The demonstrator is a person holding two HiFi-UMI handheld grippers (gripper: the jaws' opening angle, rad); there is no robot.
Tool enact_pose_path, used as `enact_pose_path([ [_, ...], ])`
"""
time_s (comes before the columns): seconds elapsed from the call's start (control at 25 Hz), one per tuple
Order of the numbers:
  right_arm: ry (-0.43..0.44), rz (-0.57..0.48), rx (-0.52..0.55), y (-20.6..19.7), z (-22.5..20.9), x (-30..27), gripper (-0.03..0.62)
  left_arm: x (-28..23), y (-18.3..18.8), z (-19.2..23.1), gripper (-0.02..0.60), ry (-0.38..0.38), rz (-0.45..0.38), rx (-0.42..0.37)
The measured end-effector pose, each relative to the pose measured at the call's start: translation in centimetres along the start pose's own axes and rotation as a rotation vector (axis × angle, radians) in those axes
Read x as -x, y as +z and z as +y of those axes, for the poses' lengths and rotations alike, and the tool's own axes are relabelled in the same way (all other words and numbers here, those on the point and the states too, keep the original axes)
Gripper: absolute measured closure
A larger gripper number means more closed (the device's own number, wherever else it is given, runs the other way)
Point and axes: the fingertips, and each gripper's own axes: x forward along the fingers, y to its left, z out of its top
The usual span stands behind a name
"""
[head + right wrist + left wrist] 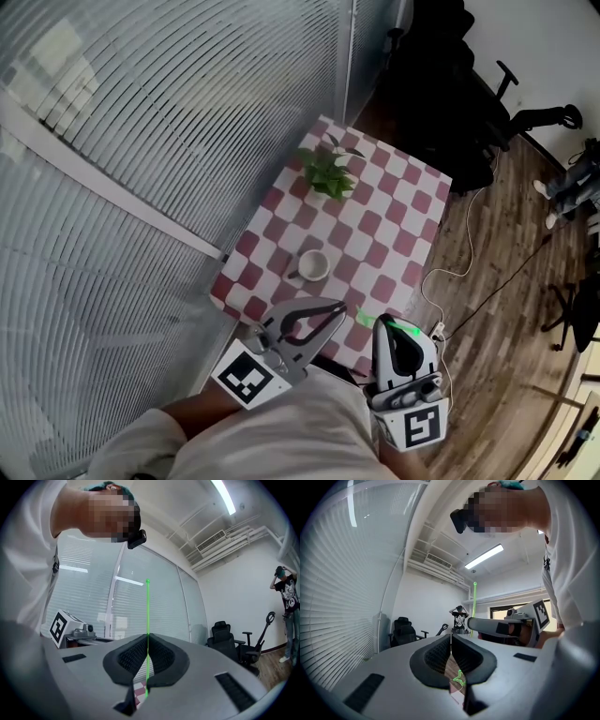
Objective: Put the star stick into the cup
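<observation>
The right gripper (147,641) had the star stick (147,611): its fingers (131,656) were pressed together on the thin green shaft. The shaft ran crosswise to the fingers, rising well above them to a bare tip and passing down out of sight below them. In the head view the green star (361,317) showed just left of the right gripper's tip, over the near edge of the bench (394,197), so the star appeared to be the lower end. The same star could be seen through the gap under the left gripper (451,637), whose fingers (436,656) were closed tip to tip on nothing.

The cup (312,265) stood upright with its mouth open upward, on the checked cloth near the bench's left edge. It was ahead of both grippers and to the left of the right one, and well apart from the plant (326,169) at the far edge. The left gripper's tip was nearer the cup, but the stick was in the right one.

As I judged it, the move depended on carrying the right gripper forward and left until the stick's lower end hung over the cup's mouth. The shaft would need to stay close to upright so it dropped inside the rim, not across it.
</observation>
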Motion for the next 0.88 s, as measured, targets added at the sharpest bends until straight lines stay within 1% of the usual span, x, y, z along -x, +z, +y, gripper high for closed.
enact_pose_path([
  [0.4,-0.039,0.014,-0.015,-0.7,0.3,-3.4,0.562,0.3,0.0,3.5,0.544,-0.037,0.020,0.021],
  [0.88,-0.090,0.025,-0.019,-1.9,1.0,-7.4,0.562,0.7,-0.3,7.8,0.545,-0.094,0.041,0.015],
])
